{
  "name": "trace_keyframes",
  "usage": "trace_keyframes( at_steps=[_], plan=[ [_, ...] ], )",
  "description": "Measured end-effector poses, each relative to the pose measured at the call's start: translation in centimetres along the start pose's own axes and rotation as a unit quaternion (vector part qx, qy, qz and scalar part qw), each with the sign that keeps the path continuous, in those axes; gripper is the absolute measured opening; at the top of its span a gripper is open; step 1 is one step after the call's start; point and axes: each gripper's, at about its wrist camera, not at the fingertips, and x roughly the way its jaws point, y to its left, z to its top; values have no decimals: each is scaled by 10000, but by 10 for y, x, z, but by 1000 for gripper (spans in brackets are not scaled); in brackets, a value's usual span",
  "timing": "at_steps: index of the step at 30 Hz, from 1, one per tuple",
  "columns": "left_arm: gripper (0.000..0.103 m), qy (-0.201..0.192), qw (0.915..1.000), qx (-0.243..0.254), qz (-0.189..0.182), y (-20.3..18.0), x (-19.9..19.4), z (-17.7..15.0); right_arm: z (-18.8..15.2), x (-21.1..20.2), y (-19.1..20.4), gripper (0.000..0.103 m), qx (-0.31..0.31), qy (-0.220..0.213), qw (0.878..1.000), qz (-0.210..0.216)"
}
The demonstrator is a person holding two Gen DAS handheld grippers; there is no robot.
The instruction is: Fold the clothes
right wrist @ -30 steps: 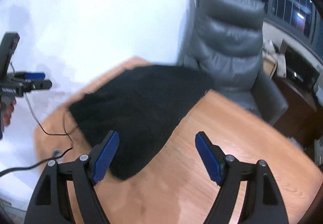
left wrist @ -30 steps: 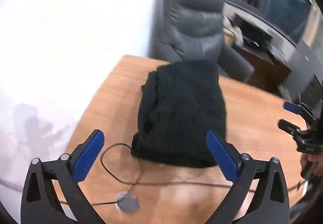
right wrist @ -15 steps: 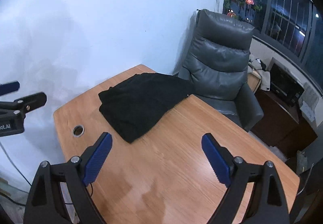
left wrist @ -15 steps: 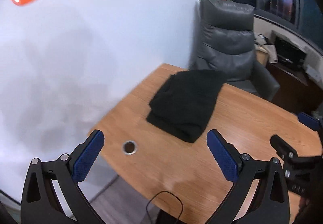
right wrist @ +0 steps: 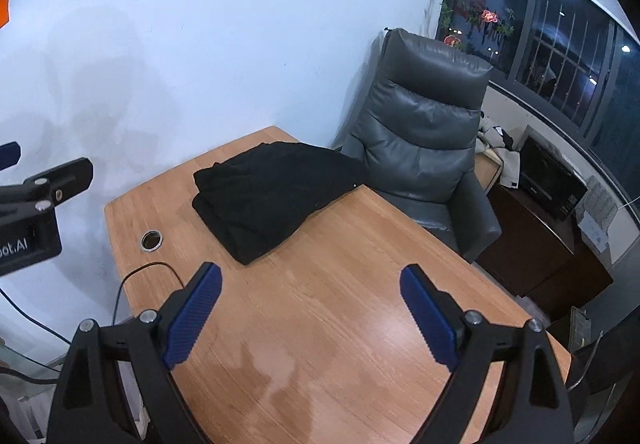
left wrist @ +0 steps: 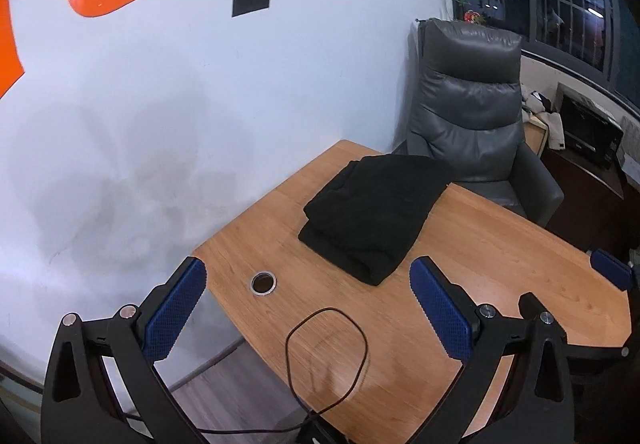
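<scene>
A black garment (left wrist: pixel 374 210) lies folded in a compact stack at the far corner of the wooden table (left wrist: pixel 480 264), by the chair. It also shows in the right wrist view (right wrist: pixel 276 192). My left gripper (left wrist: pixel 308 308) is open and empty, well back from the garment near the table's front edge. My right gripper (right wrist: pixel 312 320) is open and empty, high above the table's middle. The right gripper's tip shows in the left wrist view (left wrist: pixel 612 272), and the left gripper's body shows at the left edge of the right wrist view (right wrist: pixel 36 204).
A grey leather armchair (left wrist: pixel 472 112) stands behind the table's far corner. A round cable hole (left wrist: pixel 263 283) sits in the table near the white wall, also visible in the right wrist view (right wrist: pixel 151 240). A thin black cable (left wrist: pixel 328 348) loops near the front edge. Dark cabinets (right wrist: pixel 552 204) stand at right.
Both grippers have pulled back and up from the folded garment, which stays on the table. The view now takes in the whole table, wall and chair.
</scene>
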Motion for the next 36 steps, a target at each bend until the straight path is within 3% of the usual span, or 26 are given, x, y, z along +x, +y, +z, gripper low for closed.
trace_keyframes(
  at_steps=[7,36],
  plan=[
    [103,80,9999,-19,140,2,0,1,5,1,6,94,-49,1,10000,61],
    [103,175,9998,-93,84,11,-2,-8,5,-14,26,94,-320,-101,9994,59]
  ],
)
